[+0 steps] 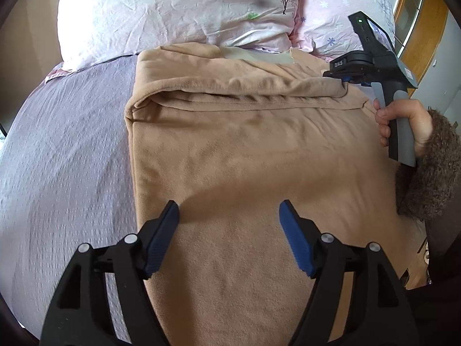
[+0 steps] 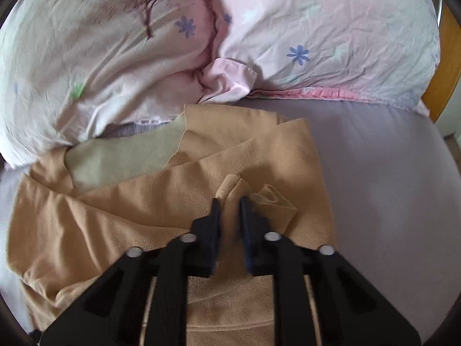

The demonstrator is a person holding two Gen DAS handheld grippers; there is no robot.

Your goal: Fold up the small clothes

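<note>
A tan fleece garment [image 1: 245, 155] lies spread on the bed, with a folded layer across its far part. My left gripper [image 1: 229, 210] is open and empty, hovering over the garment's near middle. My right gripper [image 2: 230, 201] is shut on a pinched fold of the tan garment [image 2: 230, 184] at its far right part. In the left wrist view the right gripper [image 1: 345, 83] shows at the garment's far right edge, held by a hand in a brown fuzzy sleeve. A paler lining [image 2: 121, 155] shows at the garment's far left in the right wrist view.
The bed has a lilac sheet [image 1: 63, 150] that also shows in the right wrist view [image 2: 389, 173]. Two pink flowered pillows [image 1: 173, 11] [image 2: 331, 34] lie at the head of the bed, touching the garment's far edge. Wooden furniture [image 1: 426, 28] stands at the far right.
</note>
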